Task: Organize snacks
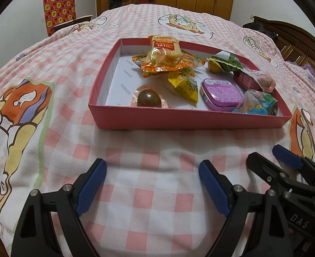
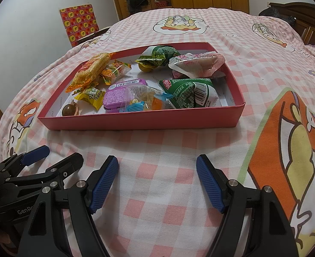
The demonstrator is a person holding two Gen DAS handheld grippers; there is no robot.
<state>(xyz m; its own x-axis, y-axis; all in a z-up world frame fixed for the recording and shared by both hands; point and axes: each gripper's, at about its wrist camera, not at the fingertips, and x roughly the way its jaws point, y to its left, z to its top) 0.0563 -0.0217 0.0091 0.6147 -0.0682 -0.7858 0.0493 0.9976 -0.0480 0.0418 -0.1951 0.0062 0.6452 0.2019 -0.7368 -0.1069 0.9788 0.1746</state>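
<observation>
a: where are the snacks?
b: all inside the shallow red cardboard box (image 1: 187, 121) on the bed (image 1: 149, 192), on its soft pink-and-white checked sheet.
a: what shapes?
b: a crinkly orange noodle packet (image 1: 164, 59), a rounded purple tin (image 1: 220, 93), a glossy brown ball in clear wrap (image 1: 148, 99), a yellow candy wrapper (image 1: 184, 86) and a green foil pouch (image 2: 189, 93) at the near right.
a: and the claws?
b: the left claw (image 1: 152, 189) is released, its ribbed blue pads spread wide over the sheet, holding nothing. the right claw (image 2: 157, 185) is the same, just beside it, both short of the box.
</observation>
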